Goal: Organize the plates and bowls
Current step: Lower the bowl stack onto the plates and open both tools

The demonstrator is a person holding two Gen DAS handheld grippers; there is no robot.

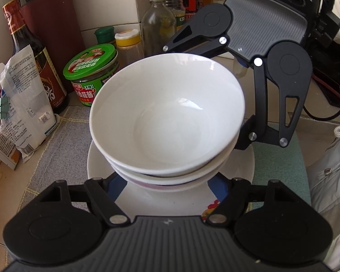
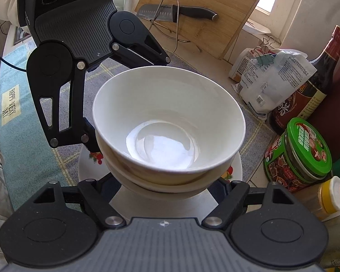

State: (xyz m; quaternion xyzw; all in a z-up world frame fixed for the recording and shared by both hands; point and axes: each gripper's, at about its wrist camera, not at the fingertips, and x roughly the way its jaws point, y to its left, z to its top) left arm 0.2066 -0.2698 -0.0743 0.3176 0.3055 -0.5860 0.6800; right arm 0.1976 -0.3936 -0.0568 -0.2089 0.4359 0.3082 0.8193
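A stack of white bowls (image 1: 167, 117) sits on a white plate (image 1: 242, 165) with a fruit print, on a checked mat. It also shows in the right wrist view (image 2: 170, 122) on the plate (image 2: 235, 165). My left gripper (image 1: 167, 181) is spread wide, its fingers on either side of the stack's lower bowls; contact is hidden. My right gripper (image 2: 167, 181) does the same from the opposite side. In the left wrist view the right gripper (image 1: 244, 136) reaches in from the far right. In the right wrist view the left gripper (image 2: 90, 142) reaches in from the left.
A green-lidded jar (image 1: 93, 72), soy sauce bottle (image 1: 34, 52), bagged goods (image 1: 22, 104), knife block (image 1: 49, 11) and bottles (image 1: 158, 22) crowd the back. A cutting board (image 2: 204, 11), knife (image 2: 176, 12) and wire rack (image 2: 170, 22) stand beyond the mat. A blue-green cloth (image 2: 18, 104) lies beside it.
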